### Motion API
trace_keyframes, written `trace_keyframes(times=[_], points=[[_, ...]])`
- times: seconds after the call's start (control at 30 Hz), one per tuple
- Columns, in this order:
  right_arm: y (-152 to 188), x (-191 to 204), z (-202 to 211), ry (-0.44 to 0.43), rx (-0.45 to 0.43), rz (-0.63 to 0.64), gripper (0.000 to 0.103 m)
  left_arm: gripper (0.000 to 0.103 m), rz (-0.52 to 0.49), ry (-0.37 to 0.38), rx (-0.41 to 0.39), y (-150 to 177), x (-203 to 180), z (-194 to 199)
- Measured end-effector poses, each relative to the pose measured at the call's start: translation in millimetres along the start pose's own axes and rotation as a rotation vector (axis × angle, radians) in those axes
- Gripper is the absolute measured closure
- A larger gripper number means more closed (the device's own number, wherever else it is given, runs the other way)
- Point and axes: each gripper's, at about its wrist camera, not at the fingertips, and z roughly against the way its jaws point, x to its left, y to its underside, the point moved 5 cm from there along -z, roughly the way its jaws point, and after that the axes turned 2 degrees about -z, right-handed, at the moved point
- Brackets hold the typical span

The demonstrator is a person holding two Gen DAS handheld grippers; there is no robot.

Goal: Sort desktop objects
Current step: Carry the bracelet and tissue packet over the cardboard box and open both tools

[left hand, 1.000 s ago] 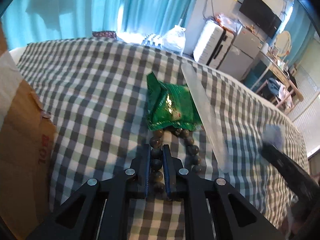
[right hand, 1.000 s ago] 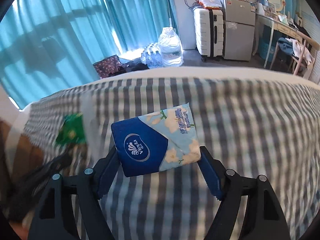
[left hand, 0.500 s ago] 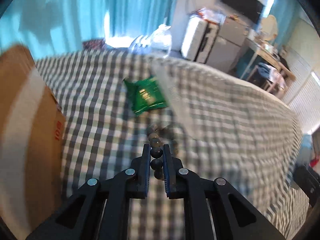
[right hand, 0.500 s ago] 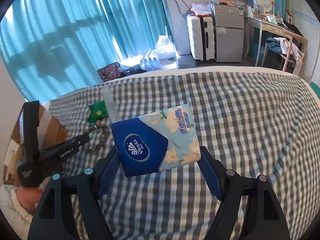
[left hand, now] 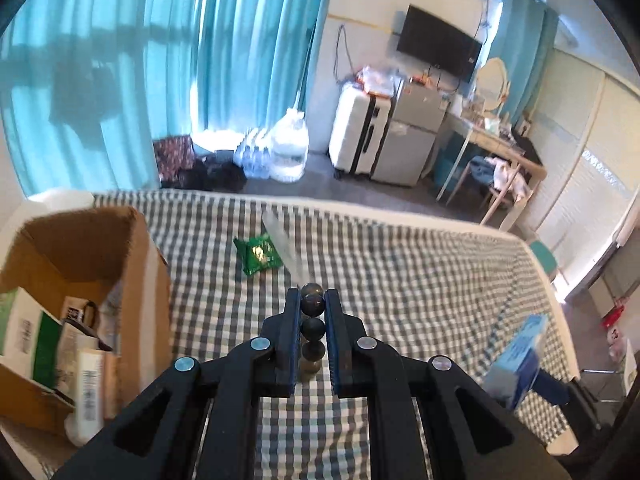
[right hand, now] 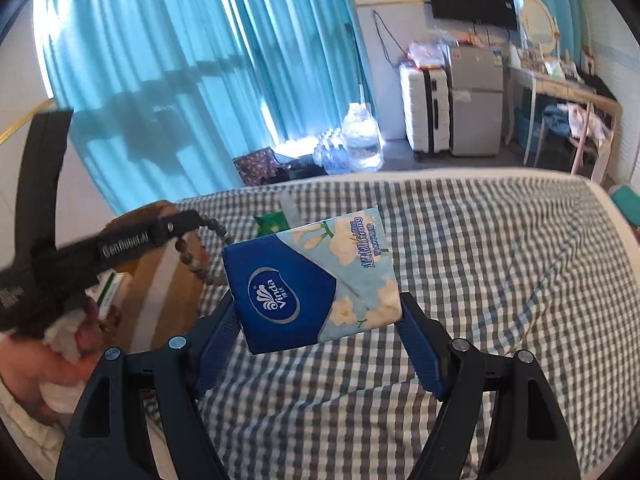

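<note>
Daylight glows through teal curtains [left hand: 168, 64] from nine to twelve o'clock. On the white wall at one o'clock hangs a dark television [left hand: 438, 49]; below it stand a white suitcase [left hand: 362, 132] and a small grey fridge [left hand: 412, 136]. At two o'clock, a wooden desk [left hand: 500, 148] carries an oval mirror [left hand: 494, 84]. Water bottles [left hand: 276, 152] sit on the grey floor [left hand: 360, 196].
</note>
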Motion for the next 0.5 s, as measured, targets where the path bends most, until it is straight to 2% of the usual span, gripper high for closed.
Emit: trace_keyframes(times=[0.3, 0.5], points=[[-9, 50, 39, -0.044, -0.053, 0.070, 0.027, 0.092, -0.002, -0.023, -0.088, -25, 17, 56], [-14, 97, 45, -0.103, -0.064, 0.135, 0.027, 0.092, 0.013, -0.069, -0.174, -51, 54, 91]])
